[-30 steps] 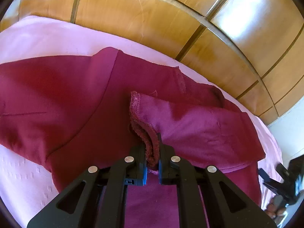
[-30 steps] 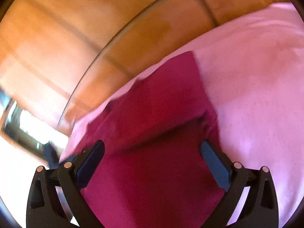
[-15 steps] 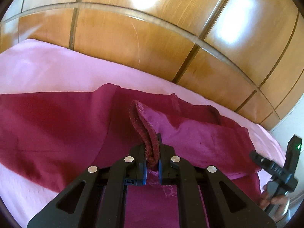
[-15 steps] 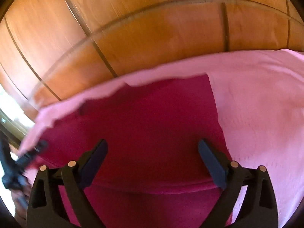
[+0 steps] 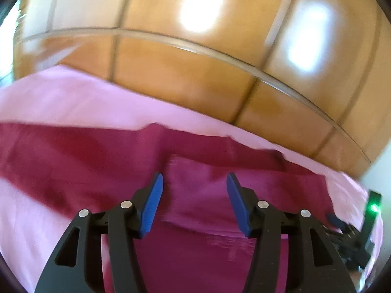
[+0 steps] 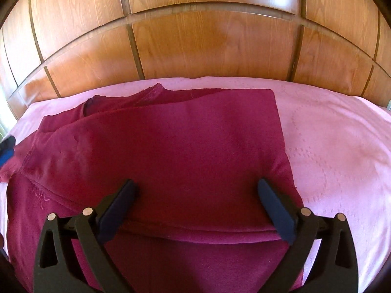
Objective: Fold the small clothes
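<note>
A dark red garment [image 6: 185, 151] lies partly folded on a pink bedcover [image 6: 337, 146]. One layer is folded over the rest, with a straight edge at the right. My right gripper [image 6: 195, 205] is open and empty, just above the near fold of the garment. In the left wrist view the same garment [image 5: 200, 195] lies flat with a folded flap in front of my left gripper [image 5: 194, 190], which is open and empty above it. The view is blurred by motion. The right gripper [image 5: 354, 234] shows at the far right edge there.
A wooden panelled headboard [image 6: 207, 39] stands right behind the bed, also in the left wrist view [image 5: 195, 61]. Bare pink bedcover [image 5: 61, 97] lies to the left and right of the garment. A pale wall [image 5: 381, 161] shows at the far right.
My left gripper has opened and let go of the garment's hem, which now lies flat. The right gripper stayed open and swung to face the headboard squarely.
</note>
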Tool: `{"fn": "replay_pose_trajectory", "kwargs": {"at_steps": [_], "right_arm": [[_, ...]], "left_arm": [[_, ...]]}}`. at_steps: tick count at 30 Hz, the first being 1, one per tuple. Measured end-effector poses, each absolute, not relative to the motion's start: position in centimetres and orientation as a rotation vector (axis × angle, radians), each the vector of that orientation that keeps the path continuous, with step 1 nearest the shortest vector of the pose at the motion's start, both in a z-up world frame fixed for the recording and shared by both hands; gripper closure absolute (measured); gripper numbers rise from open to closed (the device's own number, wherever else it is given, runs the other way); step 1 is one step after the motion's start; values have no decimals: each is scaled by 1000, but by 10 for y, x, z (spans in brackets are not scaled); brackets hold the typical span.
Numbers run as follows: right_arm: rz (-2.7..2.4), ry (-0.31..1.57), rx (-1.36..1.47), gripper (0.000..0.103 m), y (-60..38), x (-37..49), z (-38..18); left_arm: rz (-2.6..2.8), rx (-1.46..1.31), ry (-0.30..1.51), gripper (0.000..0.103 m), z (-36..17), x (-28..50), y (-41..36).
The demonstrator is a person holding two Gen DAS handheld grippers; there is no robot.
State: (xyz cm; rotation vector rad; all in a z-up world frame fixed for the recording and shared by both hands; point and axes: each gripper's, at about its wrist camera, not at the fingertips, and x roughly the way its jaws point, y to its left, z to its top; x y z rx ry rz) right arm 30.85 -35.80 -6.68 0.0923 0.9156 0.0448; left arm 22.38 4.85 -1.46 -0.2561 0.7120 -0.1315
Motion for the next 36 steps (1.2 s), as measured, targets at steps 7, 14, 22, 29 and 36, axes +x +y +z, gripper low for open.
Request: {"fn": "replay_pose_trajectory", "kwargs": {"at_steps": [7,14,22,29,36], "right_arm": [[45,913,93,2,-356,310,-66],[43,902,87,2,-354,310,-68],[42,898,84,2,-354,310,-68],[40,896,80,2,-354,309,-68],[32,896,65,2,-353,310,-67]], "left_arm": [[-73,-188,898,50,-60,273,27],[-71,-173,896,50,-69,283,32],[-35,-298,873,47,-47,235,71],[51,-496,807,49,-32,177,162],[263,-698,752,48,-41,147,277]]}}
